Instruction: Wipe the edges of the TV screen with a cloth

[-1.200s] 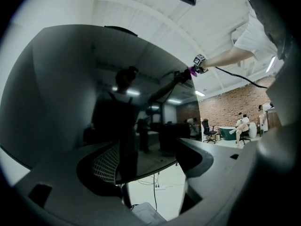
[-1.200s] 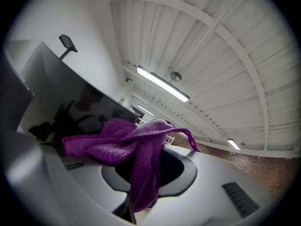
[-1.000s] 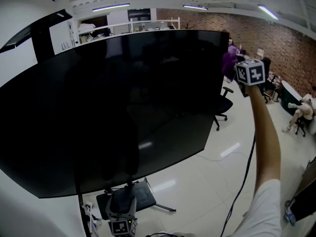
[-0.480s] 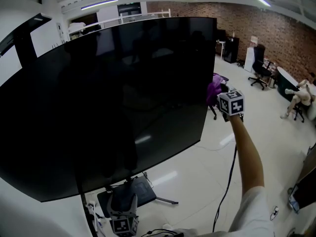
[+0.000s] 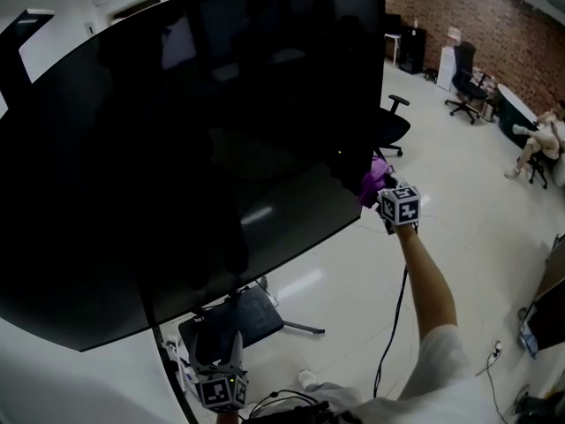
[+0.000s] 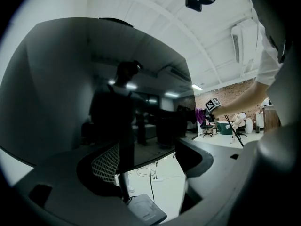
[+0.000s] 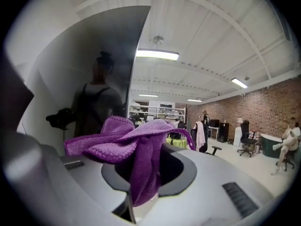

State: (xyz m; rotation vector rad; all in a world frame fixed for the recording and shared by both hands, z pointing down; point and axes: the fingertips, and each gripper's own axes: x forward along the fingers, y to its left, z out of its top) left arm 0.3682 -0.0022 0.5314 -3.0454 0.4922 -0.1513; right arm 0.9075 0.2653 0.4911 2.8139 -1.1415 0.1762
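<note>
The big black TV screen point(image 5: 194, 140) fills most of the head view. My right gripper point(image 5: 381, 193) is shut on a purple cloth point(image 5: 372, 180), which lies against the screen's right edge near the lower right corner. In the right gripper view the cloth point(image 7: 126, 144) drapes over the jaws of the right gripper point(image 7: 141, 173), with the TV edge point(image 7: 137, 55) just left of it. Low down by the TV stand, my left gripper point(image 5: 217, 376) points up at the screen. The left gripper point(image 6: 150, 173) is open with nothing between its jaws.
The TV stand's pole point(image 6: 123, 173) and base plate point(image 5: 238, 321) stand under the screen. A black office chair point(image 5: 395, 124) sits behind the TV's right edge. A cable point(image 5: 393, 325) hangs from my right arm. A seated person point(image 5: 534, 140) is at the far right.
My right gripper has carried the cloth down the TV's right edge, from near the top corner to near the lower corner. The left gripper has stayed low by the stand.
</note>
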